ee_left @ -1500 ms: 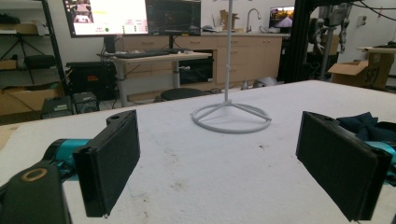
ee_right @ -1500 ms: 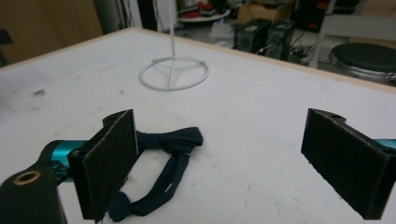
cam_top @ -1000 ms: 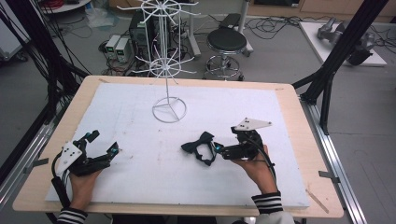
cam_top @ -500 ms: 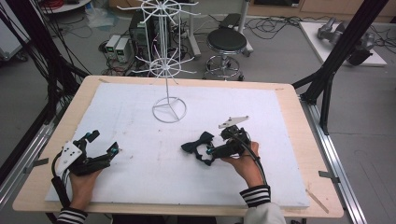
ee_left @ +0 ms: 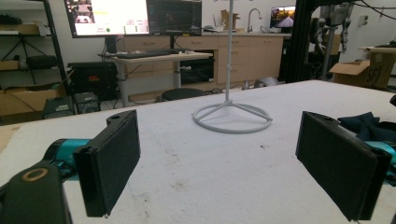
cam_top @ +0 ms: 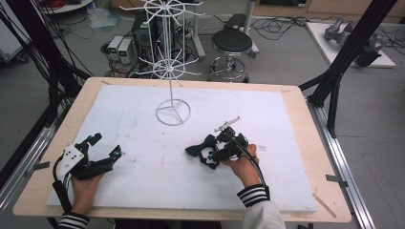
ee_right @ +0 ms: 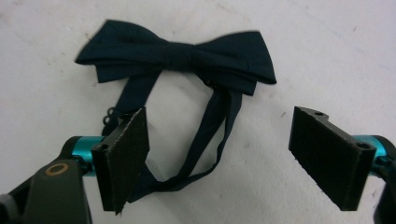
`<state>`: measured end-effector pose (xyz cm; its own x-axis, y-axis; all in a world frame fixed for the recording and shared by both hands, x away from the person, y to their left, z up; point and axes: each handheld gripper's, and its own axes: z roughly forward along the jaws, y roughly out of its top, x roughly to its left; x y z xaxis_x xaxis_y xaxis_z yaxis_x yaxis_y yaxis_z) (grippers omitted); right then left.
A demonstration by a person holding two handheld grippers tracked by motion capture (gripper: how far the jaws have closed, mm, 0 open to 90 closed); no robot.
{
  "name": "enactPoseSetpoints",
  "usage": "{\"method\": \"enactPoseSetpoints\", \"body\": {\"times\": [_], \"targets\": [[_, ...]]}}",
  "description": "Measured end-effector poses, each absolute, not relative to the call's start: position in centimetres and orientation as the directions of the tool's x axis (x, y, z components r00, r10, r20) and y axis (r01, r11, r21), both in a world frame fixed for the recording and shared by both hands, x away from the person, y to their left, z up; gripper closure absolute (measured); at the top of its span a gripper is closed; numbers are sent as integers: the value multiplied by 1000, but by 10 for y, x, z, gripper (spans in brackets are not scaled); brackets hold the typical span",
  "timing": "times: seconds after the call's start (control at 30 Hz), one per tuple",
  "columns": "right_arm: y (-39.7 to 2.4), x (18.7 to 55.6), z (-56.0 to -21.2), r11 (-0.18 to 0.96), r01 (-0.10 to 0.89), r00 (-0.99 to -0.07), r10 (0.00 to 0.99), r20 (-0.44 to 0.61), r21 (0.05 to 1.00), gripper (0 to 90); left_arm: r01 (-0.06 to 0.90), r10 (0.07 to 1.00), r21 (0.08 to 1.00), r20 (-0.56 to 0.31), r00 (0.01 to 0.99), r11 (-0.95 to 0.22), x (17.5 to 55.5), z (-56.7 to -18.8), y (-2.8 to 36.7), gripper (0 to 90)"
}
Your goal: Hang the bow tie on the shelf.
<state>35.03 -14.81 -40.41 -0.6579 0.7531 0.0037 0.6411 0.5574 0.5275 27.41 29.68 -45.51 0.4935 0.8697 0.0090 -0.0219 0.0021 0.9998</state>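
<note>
The right tongs [ee_right: 219, 154], jaws apart and just now narrowing, hover over the dark bow tie [ee_right: 180, 53] lying flat on the white worktop [cam_top: 143, 119], its strap loop between them. The left tongs [cam_top: 106, 145] rest released, well apart.

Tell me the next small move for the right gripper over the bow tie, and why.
Probably lower the right gripper a little further and close it on the bow tie. Its jaws, just closing slightly, stand apart above the strap loop, pads pressing nothing; the tie lies flat on the white table.
</note>
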Motion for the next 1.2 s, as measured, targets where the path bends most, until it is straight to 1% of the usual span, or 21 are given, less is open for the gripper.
{"method": "enactPoseSetpoints", "body": {"times": [0.07,0.13,0.17,0.2,0.37,0.4,0.63,0.77,0.83,0.87,0.97,1.07,1.17,1.2], "targets": [[-148,351,-405,557,648,-656,755,8,519,213,-23,870,1000,10,493,2,274,-455,297,141],[-148,352,-406,555,666,-650,759,24,499,258,-22,870,1000,10,493,1,274,-455,297,141],[-148,352,-406,555,666,-650,759,24,499,258,-21,870,1000,10,493,1,274,-455,297,141],[-146,352,-407,561,671,-650,760,19,484,293,-21,870,1000,10,493,1,274,-455,297,141],[-144,354,-409,565,687,-645,764,26,456,340,-23,870,1000,9,493,2,274,-455,297,142],[-143,355,-410,569,692,-648,761,33,444,374,-22,870,1000,9,493,2,274,-455,297,142],[-140,357,-413,582,707,-646,763,32,401,481,-21,870,1000,9,493,1,274,-455,297,141],[-141,358,-414,583,711,-637,771,8,393,516,-22,870,1000,9,493,2,274,-455,297,141],[-142,358,-413,577,715,-632,775,12,395,560,-21,870,1000,7,493,4,274,-455,297,142],[-142,358,-413,577,715,-632,775,12,395,560,-22,870,1000,9,493,2,274,-455,297,142],[-143,359,-414,584,714,-635,773,4,387,605,-23,870,1000,9,493,3,274,-455,297,142],[-142,360,-414,588,716,-636,772,5,376,671,-25,870,1000,7,494,7,274,-455,297,142],[-140,359,-413,598,710,-644,765,-1,372,795,-25,870,1000,6,494,7,274,-455,297,142],[-140,359,-413,599,709,-644,765,-4,372,818,-25,870,1000,6,494,7,274,-455,297,142]]}}
